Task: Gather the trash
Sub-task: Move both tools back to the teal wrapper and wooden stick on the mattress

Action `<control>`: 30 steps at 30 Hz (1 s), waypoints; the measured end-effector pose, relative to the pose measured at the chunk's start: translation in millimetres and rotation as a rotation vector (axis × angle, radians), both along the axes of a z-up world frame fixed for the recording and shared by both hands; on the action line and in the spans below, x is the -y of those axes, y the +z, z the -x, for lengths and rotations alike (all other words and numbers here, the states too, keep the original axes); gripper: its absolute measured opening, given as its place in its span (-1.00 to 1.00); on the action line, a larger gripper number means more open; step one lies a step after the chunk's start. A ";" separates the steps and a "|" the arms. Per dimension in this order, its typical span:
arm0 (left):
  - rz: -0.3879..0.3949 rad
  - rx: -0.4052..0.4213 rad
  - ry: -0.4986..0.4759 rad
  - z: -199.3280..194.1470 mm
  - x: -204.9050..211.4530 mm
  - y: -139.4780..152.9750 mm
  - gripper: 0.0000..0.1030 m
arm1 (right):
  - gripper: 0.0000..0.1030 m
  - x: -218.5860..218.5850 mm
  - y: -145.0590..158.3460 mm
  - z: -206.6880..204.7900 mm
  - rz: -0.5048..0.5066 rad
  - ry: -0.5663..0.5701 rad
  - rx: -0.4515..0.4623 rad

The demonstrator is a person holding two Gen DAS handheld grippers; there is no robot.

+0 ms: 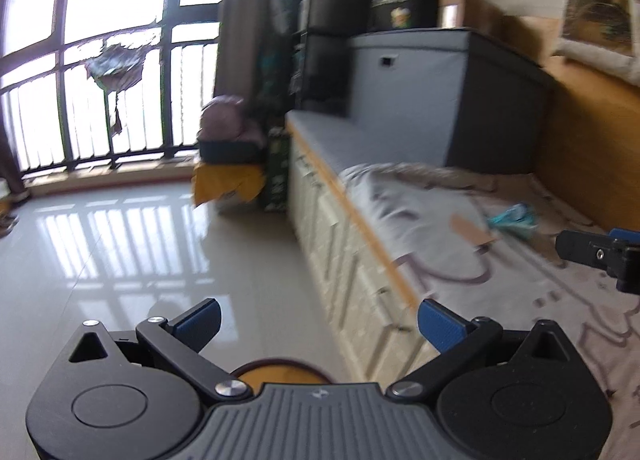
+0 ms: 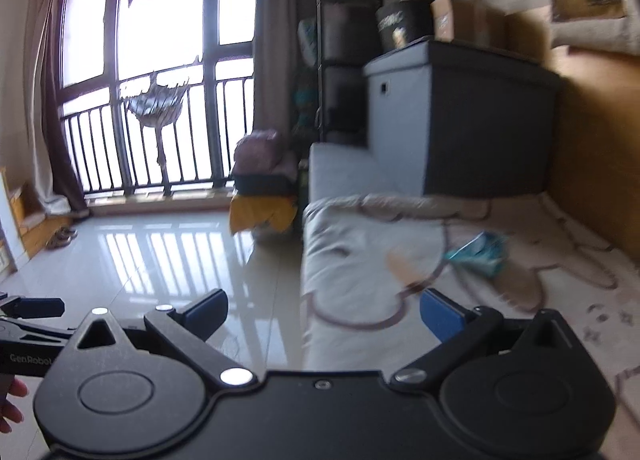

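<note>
A crumpled teal wrapper [image 1: 514, 220] [image 2: 478, 252] lies on the patterned bed sheet [image 1: 520, 300] [image 2: 520, 320]. Just left of it is a flat tan scrap of card [image 1: 470, 230] [image 2: 404, 266]. My left gripper [image 1: 320, 318] is open with nothing in it, over the floor beside the bed's edge. My right gripper [image 2: 324, 310] is also open and holds nothing; it hangs over the near part of the sheet, short of the scrap. One finger [image 1: 580, 250] of the right gripper shows at the right edge of the left wrist view. Both views are blurred.
A large grey storage box [image 1: 448, 100] [image 2: 460, 120] stands at the bed's far end, with boxes on top. Glossy tiled floor [image 1: 140, 260] [image 2: 160, 260] runs to a railed window. A yellow-draped stack [image 1: 228, 180] [image 2: 262, 212] sits by the curtain. A hand [image 2: 12, 400] shows at lower left.
</note>
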State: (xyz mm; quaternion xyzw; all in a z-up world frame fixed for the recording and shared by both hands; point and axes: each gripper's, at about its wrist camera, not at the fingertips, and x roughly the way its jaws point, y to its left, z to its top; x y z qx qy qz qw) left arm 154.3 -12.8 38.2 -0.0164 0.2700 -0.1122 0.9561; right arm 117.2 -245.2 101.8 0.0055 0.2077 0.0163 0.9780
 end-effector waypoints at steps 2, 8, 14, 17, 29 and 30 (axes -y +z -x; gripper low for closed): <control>0.005 0.015 -0.024 -2.9 15.7 2.8 1.00 | 1.00 20.4 4.5 2.6 0.007 -0.022 0.025; -0.002 0.068 -0.090 -11.4 67.2 7.1 1.00 | 1.00 86.1 1.0 -1.4 0.004 -0.098 0.067; 0.016 0.098 -0.155 -29.1 116.7 1.2 1.00 | 1.00 140.1 -23.4 -16.3 0.016 -0.152 0.039; 0.015 0.120 -0.194 -37.9 139.6 -7.1 1.00 | 1.00 163.7 -32.8 -22.5 0.039 -0.161 0.027; 0.101 0.030 -0.279 -96.5 201.0 -46.3 1.00 | 1.00 240.1 -58.3 -86.9 -0.062 -0.194 0.005; 0.108 0.027 -0.278 -101.4 203.2 -48.5 1.00 | 1.00 241.4 -62.5 -95.6 -0.069 -0.182 0.003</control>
